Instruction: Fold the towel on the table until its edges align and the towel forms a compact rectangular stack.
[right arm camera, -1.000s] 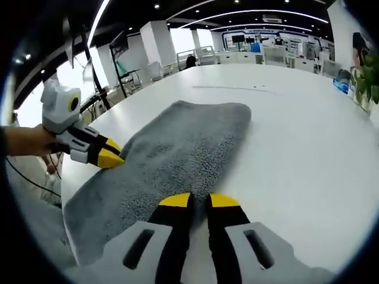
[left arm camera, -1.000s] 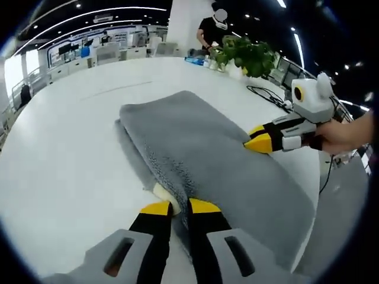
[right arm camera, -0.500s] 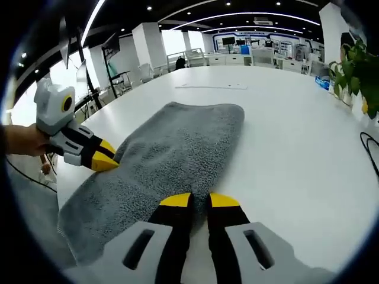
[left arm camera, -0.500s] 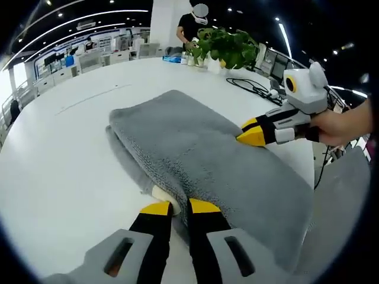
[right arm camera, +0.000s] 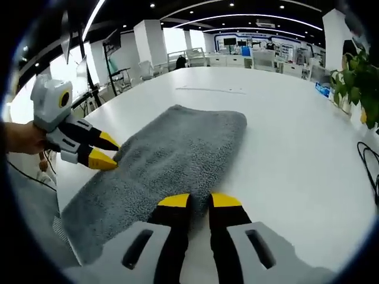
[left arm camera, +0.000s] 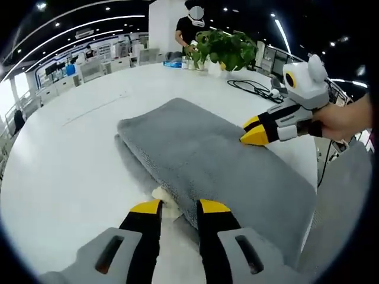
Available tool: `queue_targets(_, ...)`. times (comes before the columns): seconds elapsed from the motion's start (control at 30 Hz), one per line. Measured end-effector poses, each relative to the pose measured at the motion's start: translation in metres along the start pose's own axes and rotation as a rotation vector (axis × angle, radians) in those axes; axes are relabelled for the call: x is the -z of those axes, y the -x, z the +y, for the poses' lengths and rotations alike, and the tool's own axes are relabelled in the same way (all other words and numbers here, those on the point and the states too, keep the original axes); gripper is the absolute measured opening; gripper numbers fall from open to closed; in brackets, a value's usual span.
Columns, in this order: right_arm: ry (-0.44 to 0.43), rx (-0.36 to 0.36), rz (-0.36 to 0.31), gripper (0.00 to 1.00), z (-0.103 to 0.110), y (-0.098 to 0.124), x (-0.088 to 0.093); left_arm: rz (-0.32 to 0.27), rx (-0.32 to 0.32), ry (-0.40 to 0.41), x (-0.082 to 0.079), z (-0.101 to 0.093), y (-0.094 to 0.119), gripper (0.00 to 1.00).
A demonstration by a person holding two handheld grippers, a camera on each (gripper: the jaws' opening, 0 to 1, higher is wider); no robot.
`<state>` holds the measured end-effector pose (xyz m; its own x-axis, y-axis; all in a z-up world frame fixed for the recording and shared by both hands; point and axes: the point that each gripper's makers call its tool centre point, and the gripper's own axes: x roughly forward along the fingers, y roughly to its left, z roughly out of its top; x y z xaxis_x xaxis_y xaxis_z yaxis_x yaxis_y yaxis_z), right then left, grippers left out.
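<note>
I see the towel [left arm camera: 213, 160] lying folded on the white bench [left arm camera: 65, 154], a long grey band with a lower layer peeking out along its near-left edge. A pale tag [left arm camera: 161, 194] sticks out from under the towel's near edge.

My left hand-held gripper [left arm camera: 180, 207] sits at that near edge with its jaws parted; the tag lies between the tips, and nothing looks pinched, though the fabric edge just beside the right tip makes that hard to be sure of. From the right gripper view, this left one [right arm camera: 108, 152] shows its two yellow tips spread apart at the towel's [right arm camera: 172, 154] left edge.

My right hand-held gripper [right arm camera: 199, 201] has its jaws nearly together at the opposite long edge of the towel; I cannot tell whether cloth is caught between them. In the left gripper view it [left arm camera: 253, 131] rests its tips on the towel's far side.

Beyond the towel stand a plant [left arm camera: 228, 50] and a black cable [left arm camera: 251, 87].
</note>
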<state>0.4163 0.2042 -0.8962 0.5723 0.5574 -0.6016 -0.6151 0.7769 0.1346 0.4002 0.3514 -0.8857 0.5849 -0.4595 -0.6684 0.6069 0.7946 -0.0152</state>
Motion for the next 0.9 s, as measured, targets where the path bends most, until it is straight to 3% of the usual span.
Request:
queue_targets(0.17,0.013,-0.028,-0.060,0.25,-0.003,0.015,-0.015,-0.013,-0.002,-0.041,-0.007,0.001,0.014,0.40)
queue_targets(0.4,0.124,-0.103,-0.039,0.30,0.010,0.033,-0.013,-0.034,0.076,-0.149,-0.015,-0.023,0.029,0.54)
queue_targets(0.5,0.140,-0.174,-0.021,0.28,0.023,0.038,-0.006,-0.015,0.117,-0.209,-0.009,-0.040,0.033,0.58)
queue_targets(0.6,0.141,-0.167,-0.016,0.27,0.028,0.041,0.002,0.034,0.141,-0.318,0.004,-0.058,0.036,0.59)
queue_targets(0.73,0.141,-0.188,-0.009,0.30,0.037,0.045,0.008,0.033,0.189,-0.307,0.010,-0.081,0.037,0.62)
queue_targets(0.9,0.149,-0.229,-0.032,0.33,0.052,0.054,0.009,0.049,0.312,-0.344,0.018,-0.111,0.043,0.61)
